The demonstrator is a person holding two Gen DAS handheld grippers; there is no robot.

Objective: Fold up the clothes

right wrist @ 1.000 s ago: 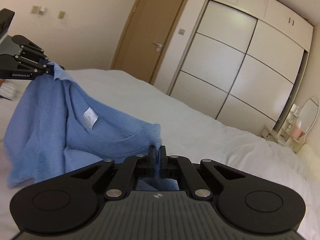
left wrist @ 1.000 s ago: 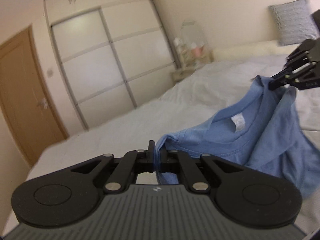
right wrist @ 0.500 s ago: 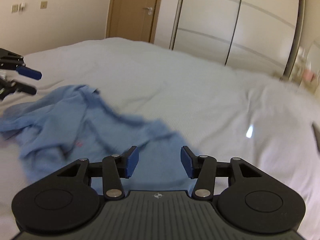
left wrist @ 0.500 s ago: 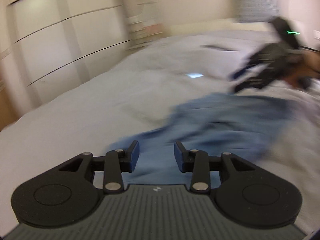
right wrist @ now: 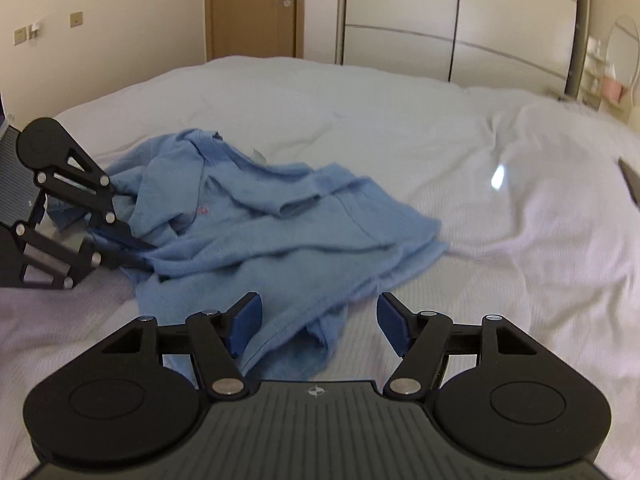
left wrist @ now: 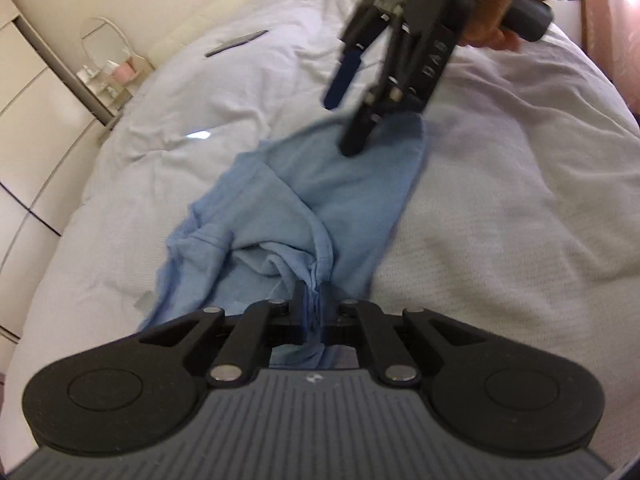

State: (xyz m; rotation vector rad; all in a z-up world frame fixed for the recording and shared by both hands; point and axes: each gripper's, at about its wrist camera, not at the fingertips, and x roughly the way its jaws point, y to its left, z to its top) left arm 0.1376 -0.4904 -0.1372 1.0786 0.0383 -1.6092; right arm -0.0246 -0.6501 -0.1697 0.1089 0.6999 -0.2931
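A light blue T-shirt (left wrist: 320, 200) lies crumpled on the white bed; it also shows in the right wrist view (right wrist: 280, 232). My left gripper (left wrist: 314, 312) is shut on a bunched fold of the shirt at its near end; it shows at the left in the right wrist view (right wrist: 132, 236). My right gripper (right wrist: 318, 326) is open and empty, its blue pads either side of the shirt's near edge. In the left wrist view the right gripper (left wrist: 342, 124) hovers open over the shirt's far end.
The white bedspread (right wrist: 500, 240) is wrinkled. A wardrobe (right wrist: 460, 20) and a brown door (right wrist: 252, 8) stand beyond the bed. A bedside table with a mirror and small items (left wrist: 106, 68) is at the far left. A dark flat object (left wrist: 236, 42) lies on the bed.
Both grippers let the shirt drop onto the bed and opened. The left gripper has since shut on a fold at the near end. The right gripper stays open over the shirt.
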